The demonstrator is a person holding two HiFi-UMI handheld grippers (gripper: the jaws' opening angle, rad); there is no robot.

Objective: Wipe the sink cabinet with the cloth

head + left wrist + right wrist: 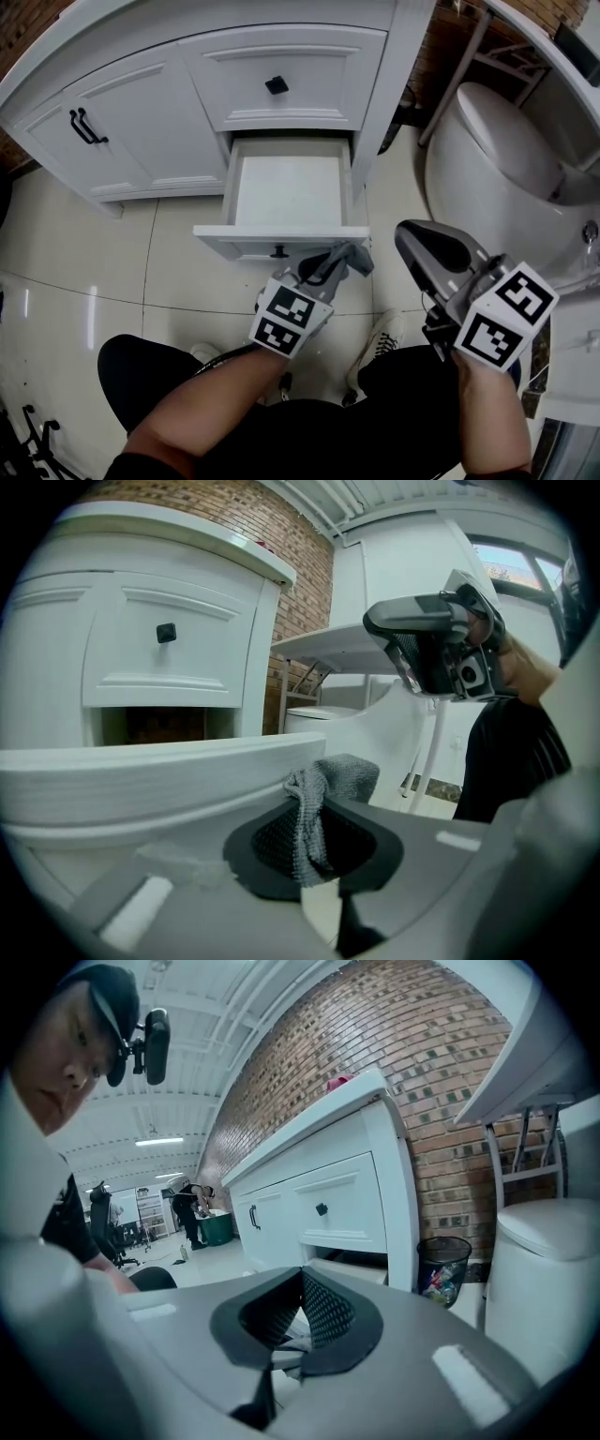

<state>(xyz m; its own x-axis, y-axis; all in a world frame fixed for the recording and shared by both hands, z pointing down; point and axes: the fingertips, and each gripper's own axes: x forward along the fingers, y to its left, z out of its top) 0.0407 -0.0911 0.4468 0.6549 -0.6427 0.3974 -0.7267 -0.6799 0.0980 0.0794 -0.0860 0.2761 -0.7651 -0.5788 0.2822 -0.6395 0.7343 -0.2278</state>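
The white sink cabinet (pixel 141 122) has its lower drawer (pixel 286 192) pulled out and nothing shows inside it. My left gripper (pixel 330 268) is shut on a grey cloth (pixel 351 258) and holds it against the right end of the drawer's front panel. In the left gripper view the cloth (pixel 312 808) hangs pinched between the jaws of the left gripper (pixel 314 832), touching the panel's top edge (pixel 141 771). My right gripper (pixel 417 242) hovers to the right above the floor, shut on nothing. The right gripper (pixel 300 1288) points toward the cabinet (pixel 328 1204).
A white toilet (pixel 487 159) stands right of the cabinet, with a wastebasket (pixel 443 1265) by the brick wall between them. The upper drawer (pixel 281 70) with a black knob is closed. The person's shoes (pixel 380 342) rest on the tiled floor below the drawer.
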